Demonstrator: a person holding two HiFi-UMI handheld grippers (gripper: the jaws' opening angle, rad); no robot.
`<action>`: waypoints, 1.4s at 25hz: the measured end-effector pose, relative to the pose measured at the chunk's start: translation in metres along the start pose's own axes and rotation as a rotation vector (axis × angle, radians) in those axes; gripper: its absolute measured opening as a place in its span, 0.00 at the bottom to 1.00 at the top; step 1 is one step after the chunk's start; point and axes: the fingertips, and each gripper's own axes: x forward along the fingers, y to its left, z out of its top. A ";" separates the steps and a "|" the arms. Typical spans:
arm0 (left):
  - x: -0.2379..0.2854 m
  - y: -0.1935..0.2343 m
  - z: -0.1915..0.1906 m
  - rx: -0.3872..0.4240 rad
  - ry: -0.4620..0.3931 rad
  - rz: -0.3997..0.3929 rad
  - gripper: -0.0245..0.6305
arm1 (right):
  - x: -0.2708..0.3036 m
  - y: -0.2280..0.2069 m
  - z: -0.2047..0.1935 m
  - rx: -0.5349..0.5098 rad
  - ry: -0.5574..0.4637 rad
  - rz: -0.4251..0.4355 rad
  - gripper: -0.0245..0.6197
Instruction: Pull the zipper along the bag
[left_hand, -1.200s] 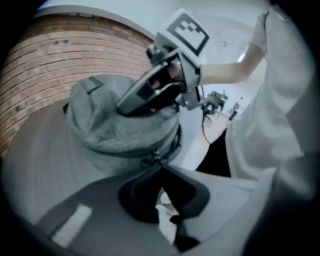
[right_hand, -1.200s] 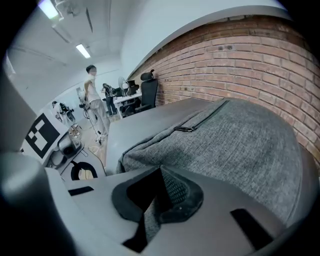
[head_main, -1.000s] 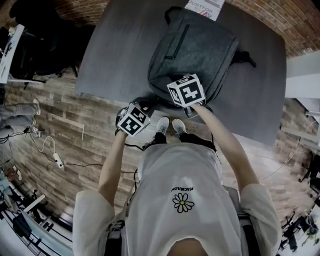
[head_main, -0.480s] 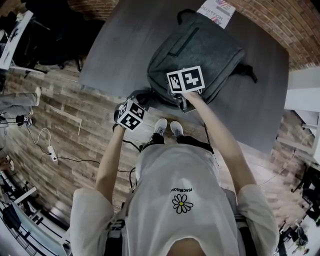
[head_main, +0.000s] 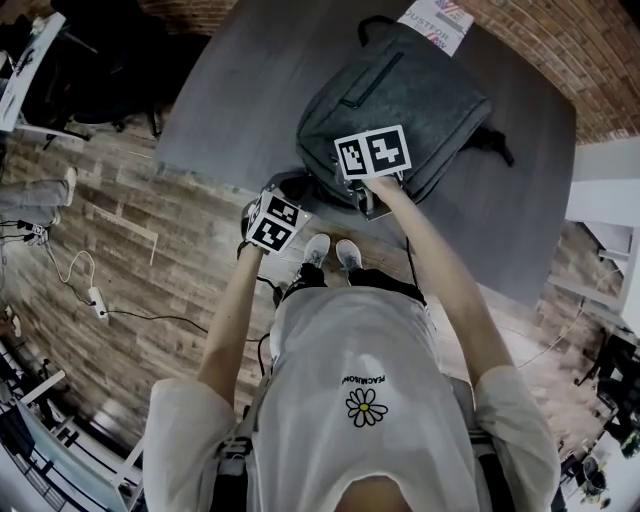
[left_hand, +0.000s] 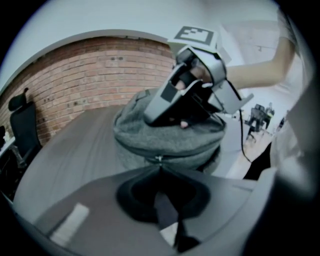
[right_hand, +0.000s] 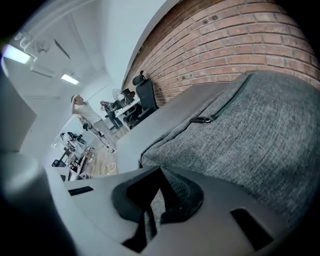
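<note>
Dark table (head_main: 250, 90) on wood-plank floor (head_main: 150, 260), brick wall (left_hand: 75, 85) behind.

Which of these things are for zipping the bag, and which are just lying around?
For the job: grey fabric backpack; its small metal zipper pull; left gripper; right gripper.
Just lying about: white printed card; black office chair; white power strip.

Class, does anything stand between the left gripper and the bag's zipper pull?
Nothing visible does: the left gripper, shut, has its tips right at the zipper pull, while the right gripper rests higher on the bag, aside.
</note>
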 end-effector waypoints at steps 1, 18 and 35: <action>0.000 0.001 0.001 -0.008 -0.008 0.005 0.05 | 0.000 0.001 -0.001 -0.004 0.004 0.005 0.04; -0.012 -0.010 -0.007 -0.109 0.135 -0.198 0.04 | -0.011 0.010 -0.051 -0.374 0.210 0.025 0.04; -0.012 -0.046 -0.005 -0.061 0.206 -0.109 0.04 | -0.087 -0.014 -0.014 -0.588 -0.049 -0.038 0.35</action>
